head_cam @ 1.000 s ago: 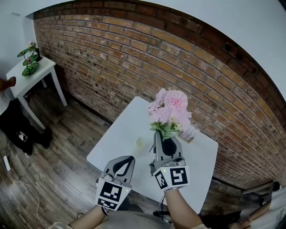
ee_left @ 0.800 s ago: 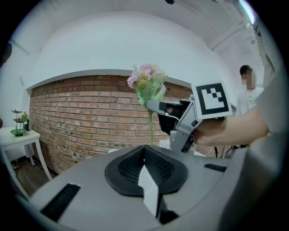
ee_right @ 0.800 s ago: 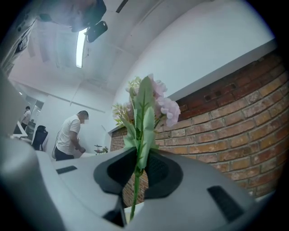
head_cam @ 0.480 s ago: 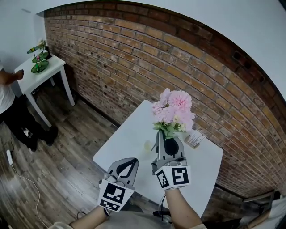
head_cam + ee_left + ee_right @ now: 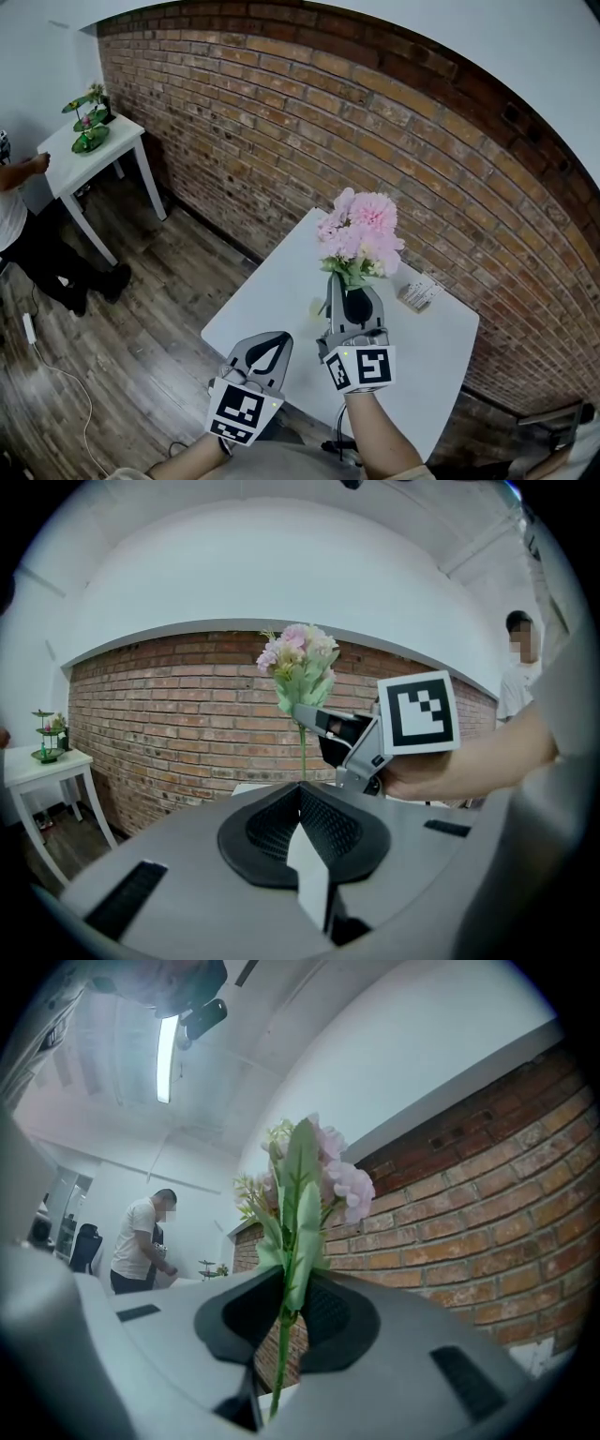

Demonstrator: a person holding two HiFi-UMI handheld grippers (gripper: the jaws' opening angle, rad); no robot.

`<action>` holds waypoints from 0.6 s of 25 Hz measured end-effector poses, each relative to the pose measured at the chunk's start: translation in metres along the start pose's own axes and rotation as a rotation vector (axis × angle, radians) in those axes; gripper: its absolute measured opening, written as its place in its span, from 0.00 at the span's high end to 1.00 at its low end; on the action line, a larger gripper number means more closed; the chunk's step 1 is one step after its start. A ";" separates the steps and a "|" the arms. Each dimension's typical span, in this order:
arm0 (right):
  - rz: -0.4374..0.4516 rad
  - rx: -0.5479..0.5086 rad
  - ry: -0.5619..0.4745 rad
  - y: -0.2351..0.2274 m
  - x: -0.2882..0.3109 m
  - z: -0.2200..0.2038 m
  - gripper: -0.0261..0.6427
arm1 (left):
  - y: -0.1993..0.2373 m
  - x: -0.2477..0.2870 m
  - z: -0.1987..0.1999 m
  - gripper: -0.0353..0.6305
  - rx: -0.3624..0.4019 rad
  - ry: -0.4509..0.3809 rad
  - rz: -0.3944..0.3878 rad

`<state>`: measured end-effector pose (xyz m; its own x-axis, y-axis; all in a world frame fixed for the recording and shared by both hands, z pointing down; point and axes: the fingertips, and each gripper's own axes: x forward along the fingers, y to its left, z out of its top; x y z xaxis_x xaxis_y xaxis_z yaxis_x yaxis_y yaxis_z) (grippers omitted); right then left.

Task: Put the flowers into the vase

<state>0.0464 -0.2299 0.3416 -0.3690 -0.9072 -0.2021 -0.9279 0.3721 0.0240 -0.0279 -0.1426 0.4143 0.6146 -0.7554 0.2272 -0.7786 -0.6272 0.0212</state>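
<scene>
My right gripper (image 5: 343,284) is shut on the green stem (image 5: 279,1340) of a bunch of pink flowers (image 5: 361,232) and holds it upright over the white table (image 5: 281,281). The blooms (image 5: 314,1171) rise above the jaws in the right gripper view. A small pale see-through vessel (image 5: 316,307), probably the vase, stands on the table just left of that gripper. My left gripper (image 5: 277,338) hovers at the table's near edge, shut with nothing in it. From the left gripper view, the flowers (image 5: 300,663) and the right gripper (image 5: 323,722) are straight ahead.
A small printed card or packet (image 5: 419,292) lies on the table to the right of the flowers. A brick wall (image 5: 281,141) runs behind. At far left stand a white side table (image 5: 70,164) with potted plants (image 5: 86,117) and a person (image 5: 23,225). A cable (image 5: 47,366) lies on the wood floor.
The head view has swung, so the table sits further right in the picture. The right gripper with the flowers is now slightly further from the card. The left gripper has kept still.
</scene>
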 end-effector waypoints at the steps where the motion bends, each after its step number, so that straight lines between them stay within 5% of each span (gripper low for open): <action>1: 0.002 0.001 0.005 -0.001 0.001 -0.002 0.88 | 0.000 0.002 0.001 0.93 -0.001 0.003 0.000; 15: 0.009 0.006 0.041 0.001 -0.005 -0.036 0.88 | 0.001 0.019 0.003 0.93 -0.022 0.042 -0.011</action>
<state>0.0457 -0.2321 0.3774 -0.3793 -0.9111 -0.1612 -0.9243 0.3812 0.0200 -0.0172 -0.1580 0.4158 0.6176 -0.7397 0.2673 -0.7748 -0.6306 0.0450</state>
